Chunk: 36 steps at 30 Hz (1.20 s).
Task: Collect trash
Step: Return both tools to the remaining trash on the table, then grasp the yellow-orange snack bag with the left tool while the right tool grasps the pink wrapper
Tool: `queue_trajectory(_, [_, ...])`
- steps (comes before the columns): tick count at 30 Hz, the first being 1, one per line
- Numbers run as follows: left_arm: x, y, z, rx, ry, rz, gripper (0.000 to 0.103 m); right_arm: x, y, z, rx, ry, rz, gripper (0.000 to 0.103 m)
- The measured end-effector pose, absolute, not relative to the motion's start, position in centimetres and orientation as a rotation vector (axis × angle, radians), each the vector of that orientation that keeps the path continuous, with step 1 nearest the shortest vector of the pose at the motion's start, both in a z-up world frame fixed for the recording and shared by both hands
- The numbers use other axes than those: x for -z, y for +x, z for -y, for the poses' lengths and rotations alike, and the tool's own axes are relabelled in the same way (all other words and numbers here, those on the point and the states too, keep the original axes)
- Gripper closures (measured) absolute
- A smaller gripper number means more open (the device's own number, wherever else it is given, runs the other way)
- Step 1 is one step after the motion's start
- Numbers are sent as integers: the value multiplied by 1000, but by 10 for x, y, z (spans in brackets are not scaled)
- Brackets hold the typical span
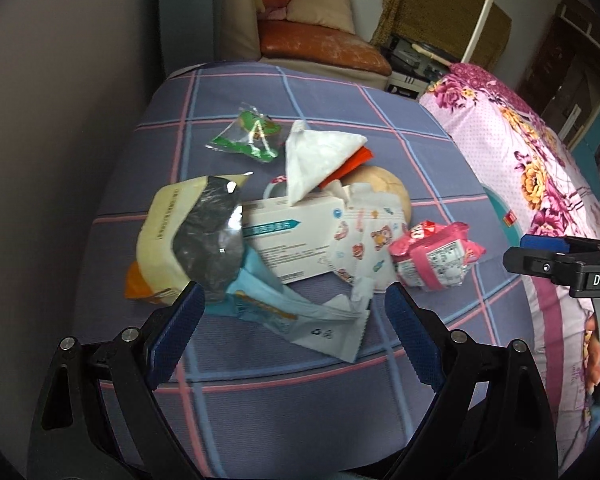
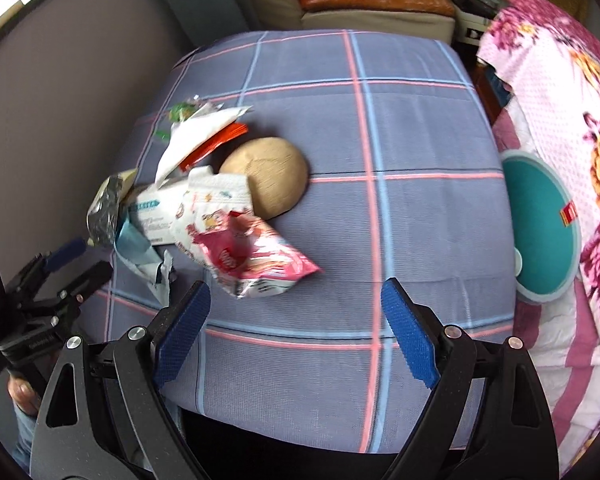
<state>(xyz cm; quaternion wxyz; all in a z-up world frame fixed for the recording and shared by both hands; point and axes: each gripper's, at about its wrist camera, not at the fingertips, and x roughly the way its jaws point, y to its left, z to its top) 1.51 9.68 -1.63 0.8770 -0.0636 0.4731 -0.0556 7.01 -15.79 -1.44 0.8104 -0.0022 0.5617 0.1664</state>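
Grippers (image 1: 294, 322) (image 2: 296, 320) agape — wrappers (image 1: 340, 248) perhaps untouched.

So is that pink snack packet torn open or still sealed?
Torn open. The pink packet lies crumpled on the checked cloth, and its ragged end gapes toward the camera, showing a pale lining inside.

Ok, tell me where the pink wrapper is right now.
The pink wrapper lies on the checked cloth at the right end of the trash pile, touching the white cartoon-print packet, just ahead of the right gripper.
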Motion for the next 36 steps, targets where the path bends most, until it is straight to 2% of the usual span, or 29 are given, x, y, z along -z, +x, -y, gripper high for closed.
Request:
queue_trajectory(10, [34,28,-171,53,-200,-1012,11,47,95,113,-356,-173,-1250,20])
queue_trajectory(20, [61,56,-165,148,-160,-1055,11,70,109,123,-390,-64,-1303,20])
queue_trajectory(26, [76,66,-162,156,-181,-1082,11,69,104,127,-427,-24,-1278,34])
queue_trajectory(29, [80,65,-165,157,-199,-1068,11,67,101,127,-436,-16,-1269,37])
queue_trajectory(30, [80,64,-165,156,-202,-1060,13,66,99,126,-436,-15,-1266,37])
queue_trajectory(32, [78,61,-165,148,-196,-1042,23,65,96,127,-439,-3,-1263,37])
queue_trajectory(34, [75,59,-163,140,-187,-1028,27,64,94,127,-440,0,-1262,37])
queue_trajectory(36, [72,55,-160,135,-170,-1016,37,62,92,128,-438,2,-1260,37])
